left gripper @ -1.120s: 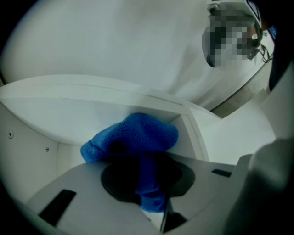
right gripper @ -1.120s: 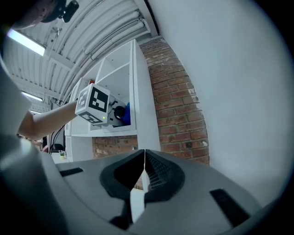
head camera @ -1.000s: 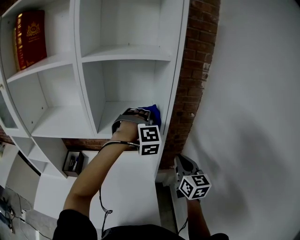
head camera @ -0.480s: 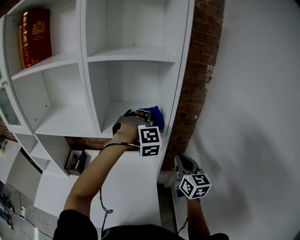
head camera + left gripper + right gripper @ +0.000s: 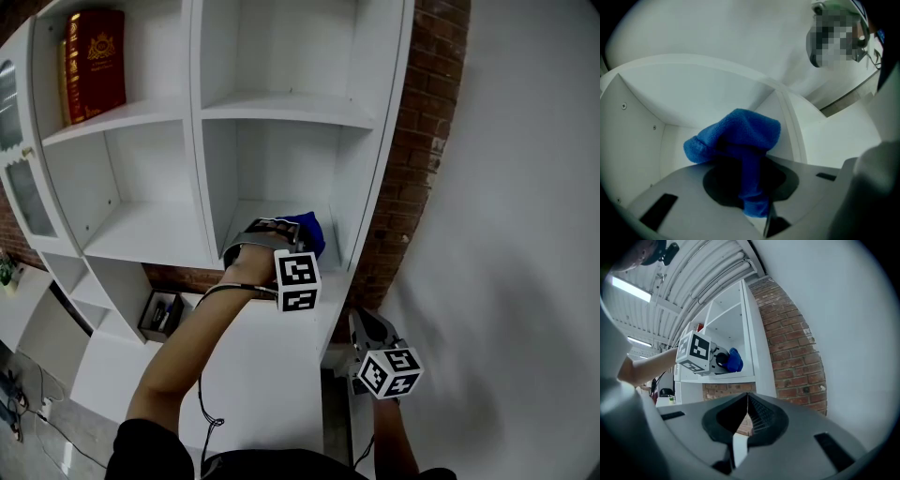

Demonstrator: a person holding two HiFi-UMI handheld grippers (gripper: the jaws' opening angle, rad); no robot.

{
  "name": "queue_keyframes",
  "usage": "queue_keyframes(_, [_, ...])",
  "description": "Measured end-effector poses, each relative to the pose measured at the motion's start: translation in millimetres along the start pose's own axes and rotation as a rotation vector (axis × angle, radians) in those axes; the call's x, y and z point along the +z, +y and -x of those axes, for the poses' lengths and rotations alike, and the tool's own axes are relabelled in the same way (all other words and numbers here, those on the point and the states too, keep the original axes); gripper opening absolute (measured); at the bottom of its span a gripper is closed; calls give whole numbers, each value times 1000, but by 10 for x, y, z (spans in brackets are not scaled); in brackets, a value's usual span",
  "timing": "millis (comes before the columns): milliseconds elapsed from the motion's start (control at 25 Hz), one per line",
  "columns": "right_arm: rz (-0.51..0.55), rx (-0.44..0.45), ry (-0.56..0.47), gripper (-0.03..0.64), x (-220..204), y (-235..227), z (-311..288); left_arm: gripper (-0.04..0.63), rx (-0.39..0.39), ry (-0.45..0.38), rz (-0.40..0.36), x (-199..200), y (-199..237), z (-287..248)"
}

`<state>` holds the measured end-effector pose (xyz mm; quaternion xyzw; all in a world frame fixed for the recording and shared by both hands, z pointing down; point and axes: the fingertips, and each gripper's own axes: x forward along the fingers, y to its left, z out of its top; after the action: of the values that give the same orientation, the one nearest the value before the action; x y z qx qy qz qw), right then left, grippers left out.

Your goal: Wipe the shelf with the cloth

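Observation:
A blue cloth (image 5: 307,230) (image 5: 740,136) (image 5: 734,360) is bunched in my left gripper (image 5: 292,232) (image 5: 752,187), whose jaws are shut on it. It sits just inside the lower right compartment of the white shelf unit (image 5: 281,111), above the compartment's floor (image 5: 246,225) and close to its right wall. The left gripper (image 5: 723,360) also shows from the side in the right gripper view. My right gripper (image 5: 362,323) (image 5: 746,418) hangs low beside the brick column, jaws shut with nothing between them.
A red book (image 5: 94,64) stands in the upper left compartment. A brick column (image 5: 412,169) (image 5: 787,343) runs along the shelf's right side, with a white wall (image 5: 525,187) beyond it. A small black box (image 5: 159,314) sits in a lower cubby.
The head view has shifted, so the shelf sits further right in the picture. Both grippers and the cloth hold about the same place.

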<state>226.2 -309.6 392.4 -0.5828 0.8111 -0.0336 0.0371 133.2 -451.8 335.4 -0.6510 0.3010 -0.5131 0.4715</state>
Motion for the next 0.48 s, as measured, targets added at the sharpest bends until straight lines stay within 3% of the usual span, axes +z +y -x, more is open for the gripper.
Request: queue_keyframes(480, [11, 48, 3, 20, -17, 268, -133, 86, -7, 57, 31, -417, -64, 149])
